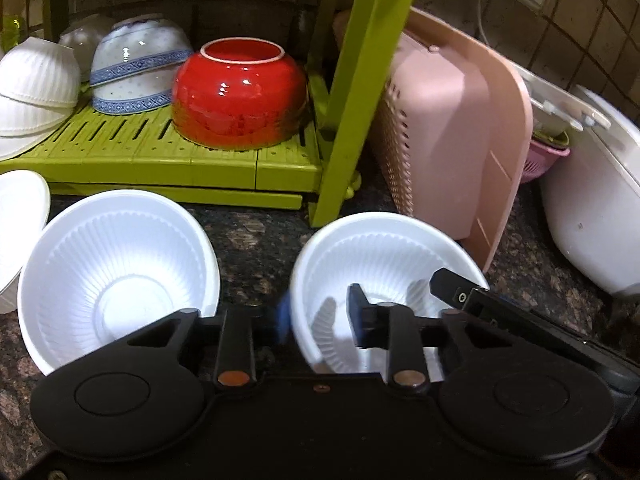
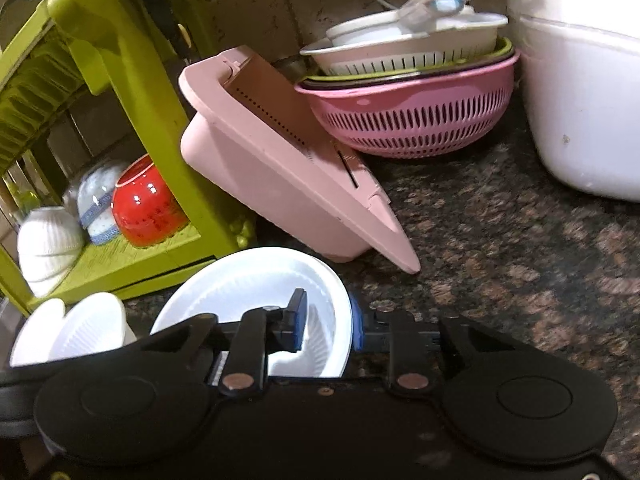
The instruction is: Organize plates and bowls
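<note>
Two white ribbed plastic bowls sit on the dark speckled counter in front of a green dish rack (image 1: 160, 148). My left gripper (image 1: 320, 316) is shut on the left rim of the right-hand bowl (image 1: 384, 248), one finger inside and one outside. My right gripper (image 2: 328, 322) is shut on the opposite rim of this same bowl (image 2: 248, 280); its finger (image 1: 452, 284) shows inside the bowl in the left wrist view. The other plastic bowl (image 1: 120, 264) stands free to the left. On the rack rest an upturned red bowl (image 1: 240, 96), a blue-patterned bowl (image 1: 136, 68) and stacked white ribbed bowls (image 1: 36, 88).
A pink basket (image 1: 448, 132) leans against the rack's right leg. Behind it a pink colander (image 2: 408, 120) holds stacked strainers. A large white container (image 2: 580, 100) stands at the right. Another white bowl (image 1: 20, 216) lies at the far left. A tiled wall with sockets runs behind.
</note>
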